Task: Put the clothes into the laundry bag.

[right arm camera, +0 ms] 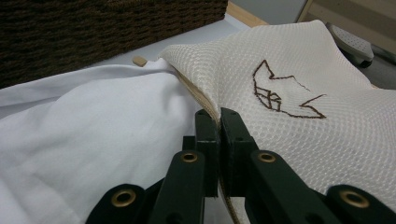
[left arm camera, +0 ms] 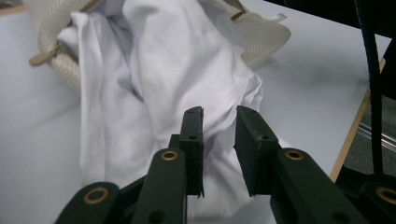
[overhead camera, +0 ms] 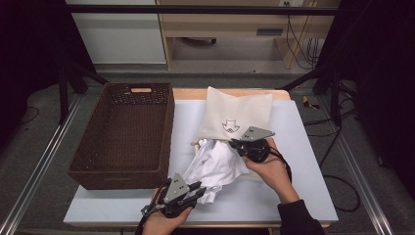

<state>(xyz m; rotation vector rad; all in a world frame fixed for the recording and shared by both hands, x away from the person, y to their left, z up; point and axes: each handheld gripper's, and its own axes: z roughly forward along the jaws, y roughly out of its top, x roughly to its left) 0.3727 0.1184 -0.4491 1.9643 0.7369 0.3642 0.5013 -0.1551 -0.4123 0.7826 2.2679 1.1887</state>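
Black jaws of the right gripper (right arm camera: 219, 122) are pinched shut on the rim of the cream mesh bag (overhead camera: 239, 113), holding its mouth up at the seam where the tan edging runs. From where I stand, the left gripper (left arm camera: 218, 122) has its jaws drawn in narrow around a fold of the white garment (overhead camera: 216, 165), with cloth lying between the pads; whether they already bite it I cannot tell. That garment lies half in and half out of the bag, its bulk spilling from the mouth toward the near edge of the white table (overhead camera: 303, 186). To do this step well, I would judge the left gripper should take a thick gather of cloth rather than a single thin layer, then move it in line with the opening while the right gripper keeps the rim lifted and steady, so the mesh does not drag along with it. Beside all this, on the left of the table, the brown wicker basket (overhead camera: 93, 147) stands with nothing in it that I can see, well apart from the bag.
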